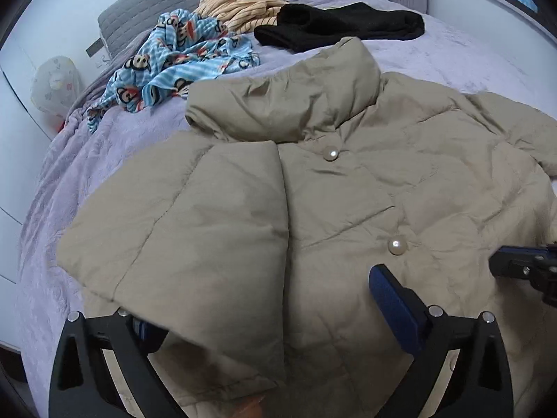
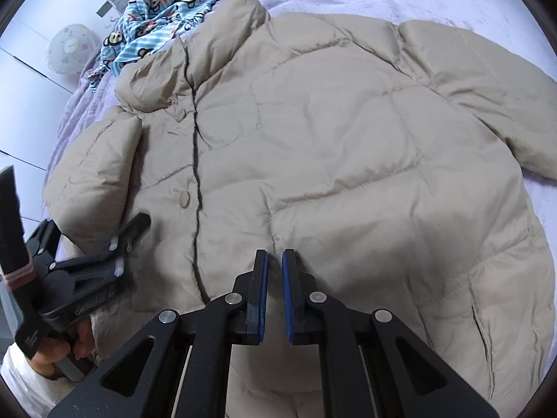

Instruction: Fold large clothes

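The beige quilted puffer jacket (image 2: 313, 160) is lying front-up across the lavender-covered bed (image 1: 452, 45), collar toward the pillows, and I am working over its lower front. One sleeve (image 1: 195, 230) is lying folded in over the chest on my left; the other sleeve (image 2: 487, 80) is spreading out flat on my right.

I am holding the left gripper (image 1: 264, 317) with its jaws wide, one finger tucked under the folded sleeve's edge and the other standing above the front panel, gripping nothing as far as I can tell. I am hovering the right gripper (image 2: 274, 292) with its jaws narrow, a slim gap showing between the blue pads (image 2: 287, 296), nothing held.

To do this fold well, I judge I should be pinching the outer sleeve near its cuff and carrying it across in one sweep, since the padding will be springing back.

Beyond the jacket I am counting three other garments: one blue monkey-print fleece (image 1: 181, 55), one yellow striped top (image 1: 240, 3), one black knit (image 1: 341, 24). Two pearl buttons (image 1: 397, 245) are showing.
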Demonstrator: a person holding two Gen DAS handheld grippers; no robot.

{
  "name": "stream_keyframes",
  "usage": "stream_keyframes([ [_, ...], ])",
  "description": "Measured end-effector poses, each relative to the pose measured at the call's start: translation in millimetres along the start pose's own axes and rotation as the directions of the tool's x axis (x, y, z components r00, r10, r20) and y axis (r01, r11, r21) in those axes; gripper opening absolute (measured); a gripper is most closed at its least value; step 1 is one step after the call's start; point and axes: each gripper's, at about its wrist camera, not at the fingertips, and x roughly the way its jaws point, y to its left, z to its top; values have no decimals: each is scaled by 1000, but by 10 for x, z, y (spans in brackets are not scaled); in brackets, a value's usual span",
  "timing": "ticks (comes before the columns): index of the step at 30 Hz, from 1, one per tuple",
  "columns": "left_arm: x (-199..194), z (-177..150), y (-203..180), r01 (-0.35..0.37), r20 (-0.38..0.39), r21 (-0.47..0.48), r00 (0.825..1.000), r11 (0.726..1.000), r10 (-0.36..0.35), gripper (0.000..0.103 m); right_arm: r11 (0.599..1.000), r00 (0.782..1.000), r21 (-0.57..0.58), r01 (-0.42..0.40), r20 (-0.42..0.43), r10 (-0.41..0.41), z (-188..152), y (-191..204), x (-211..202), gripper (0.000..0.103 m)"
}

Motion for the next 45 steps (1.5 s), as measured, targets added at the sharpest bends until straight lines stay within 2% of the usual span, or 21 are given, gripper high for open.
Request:
stream_keyframes([
  [4, -410, -102, 154, 27, 69, -6, 997, 1000, -26, 102, 998, 999, -66, -26, 21, 27, -7, 209, -158, 12],
  [6, -618, -196, 384, 25, 104, -63, 994, 998, -19, 102, 989, 997, -145, -40, 61, 50, -35, 430, -300, 38],
  [7, -676, -244, 549, 14, 105, -114, 994, 993, -2, 102, 981, 995, -188, -46, 81, 62, -40, 563, -348, 73],
  [8, -694, -319, 760, 9, 90, -190, 996, 982, 9, 102, 970, 991, -236, -60, 102, 87, -43, 724, -385, 89],
  [10, -560, -425, 1179, 45, 31, -326, 999, 944, -37, 101, 929, 986, -364, -64, 122, 115, -70, 1124, -394, 89],
  [14, -186, -835, 1715, -27, -97, -545, 995, 838, -32, 101, 830, 990, -555, 52, 139, 31, -153, 1837, -99, 89],
  [17, -24, -1019, 1758, -65, -142, -562, 990, 824, -18, 101, 759, 984, -633, 153, 172, -55, -195, 2157, 181, 89],
  [19, 37, -1092, 1792, -50, -147, -582, 988, 812, -45, 101, 745, 977, -638, 195, 196, -88, -109, 2243, 338, 88],
  [22, 40, -1044, 1937, 36, -92, -622, 989, 782, -119, 101, 828, 962, -519, 211, 260, -82, 187, 2059, 227, 88],
  [24, 87, -956, 2125, 130, -27, -666, 980, 735, -198, 101, 929, 970, -351, 114, 243, -27, 407, 1678, 83, 88],
  [27, 358, -749, 2437, 253, 51, -732, 946, 632, -320, 101, 990, 974, -138, 3, 223, 28, 572, 1098, -17, 88],
  [29, 565, -599, 2538, 268, 61, -751, 938, 603, -341, 97, 996, 976, -55, -64, 205, 74, 597, 817, -7, 77],
  [30, 679, -518, 2565, 283, 63, -752, 930, 596, -362, 69, 994, 977, -19, -112, 181, 113, 597, 676, 16, 65],
  [31, 777, -442, 2558, 317, 70, -747, 912, 585, -404, 32, 990, 978, 11, -143, 155, 140, 587, 605, 63, 28],
  [32, 815, -375, 2529, 344, 76, -741, 896, 577, -437, 23, 985, 979, 51, -163, 130, 155, 568, 501, 110, 7],
  [33, 762, -284, 2479, 333, 77, -724, 909, 604, -409, 22, 981, 980, 90, -172, 118, 161, 532, 403, 151, 7],
  [35, 517, -96, 2292, 293, 82, -620, 947, 728, -312, 16, 971, 980, 155, -181, 108, 165, 450, 222, 228, 7],
  [37, 340, -6, 2099, 224, 68, -517, 973, 826, -221, 16, 952, 980, 240, -192, 91, 175, 319, 45, 318, 7],
  [39, 397, 1, 2004, 132, 18, -445, 990, 886, -139, 16, 927, 975, 303, -222, 80, 207, 186, -56, 424, 7],
  [42, 670, -107, 1989, 55, -68, -412, 994, 910, -90, 17, 931, 974, 287, -226, 90, 209, 193, -11, 515, 7],
  [45, 717, -112, 2033, 36, -74, -436, 994, 899, -75, 17, 950, 979, 239, -201, 74, 189, 257, 79, 518, 7],
])
